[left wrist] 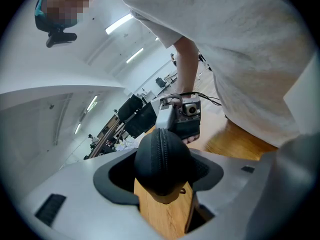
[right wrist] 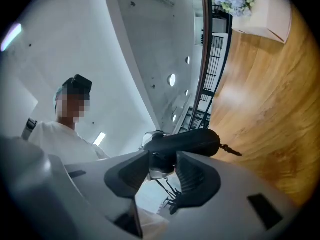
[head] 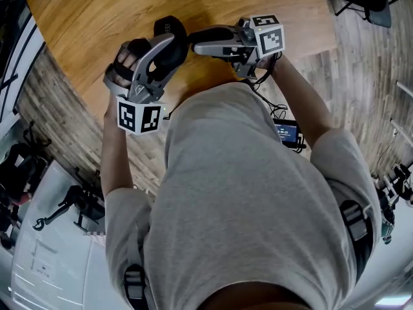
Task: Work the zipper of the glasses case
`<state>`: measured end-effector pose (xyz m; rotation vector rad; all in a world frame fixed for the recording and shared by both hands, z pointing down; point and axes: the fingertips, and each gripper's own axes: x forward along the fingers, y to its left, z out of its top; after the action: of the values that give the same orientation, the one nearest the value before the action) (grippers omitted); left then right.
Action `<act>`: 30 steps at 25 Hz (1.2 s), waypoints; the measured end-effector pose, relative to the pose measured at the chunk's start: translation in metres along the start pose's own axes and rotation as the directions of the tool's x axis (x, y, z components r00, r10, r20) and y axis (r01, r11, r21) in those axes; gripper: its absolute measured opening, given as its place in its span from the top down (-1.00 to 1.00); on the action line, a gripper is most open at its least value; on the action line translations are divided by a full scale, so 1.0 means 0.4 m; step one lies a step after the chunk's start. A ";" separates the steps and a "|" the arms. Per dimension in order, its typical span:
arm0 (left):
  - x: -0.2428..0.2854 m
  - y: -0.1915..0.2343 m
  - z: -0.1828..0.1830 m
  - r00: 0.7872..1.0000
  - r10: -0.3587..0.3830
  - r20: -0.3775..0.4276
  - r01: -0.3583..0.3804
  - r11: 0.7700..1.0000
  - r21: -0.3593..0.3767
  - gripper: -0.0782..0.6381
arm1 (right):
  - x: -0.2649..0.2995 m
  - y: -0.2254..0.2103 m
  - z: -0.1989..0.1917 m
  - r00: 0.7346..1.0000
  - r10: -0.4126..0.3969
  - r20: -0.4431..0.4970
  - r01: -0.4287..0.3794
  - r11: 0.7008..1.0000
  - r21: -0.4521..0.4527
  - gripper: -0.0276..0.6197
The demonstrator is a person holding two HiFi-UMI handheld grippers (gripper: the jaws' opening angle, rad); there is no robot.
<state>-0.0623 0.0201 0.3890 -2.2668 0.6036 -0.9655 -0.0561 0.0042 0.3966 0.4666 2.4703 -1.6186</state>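
Left gripper point(left wrist: 165, 176): jaws wide, clamped on end of black glasses case point(left wrist: 162, 156), zipper seam point(left wrist: 160, 143) facing its camera. Right gripper point(right wrist: 162, 170): jaws partly spread around case's long edge, not pinching. Zipper pull point(right wrist: 231, 150) dangles past its right pad. Wooden table point(head: 97, 18) beneath both.

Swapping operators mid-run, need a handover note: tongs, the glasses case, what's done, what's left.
Left tongs: clamped across one end of the black glasses case, holding it over the wooden table.
Right tongs: apart, up against the case's side, gripping nothing. The zipper pull sticks out at the case's end, outside them.
Done: case is up and steadied. The zipper looks closed where it shows.
Left: probably take the pull with the right tongs and run the zipper.
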 end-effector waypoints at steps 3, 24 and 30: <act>-0.001 0.000 0.004 1.000 0.003 0.003 -0.003 1.000 0.009 0.02 | 0.002 -0.002 -0.001 0.999 0.033 0.030 -0.035 0.998 0.061 0.41; 0.017 -0.003 -0.026 0.998 0.019 -0.052 -0.018 1.000 0.018 0.02 | -0.015 -0.016 0.012 0.996 -0.087 0.025 0.089 0.994 -0.070 0.82; 0.014 0.007 -0.031 0.998 0.036 -0.045 -0.036 0.999 -0.004 0.02 | -0.005 -0.010 0.015 0.996 -0.079 0.029 0.081 0.993 -0.081 0.81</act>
<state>-0.0686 0.0102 0.3968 -2.2360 0.6649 -1.0003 -0.0559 -0.0034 0.3982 0.3379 2.5555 -1.5334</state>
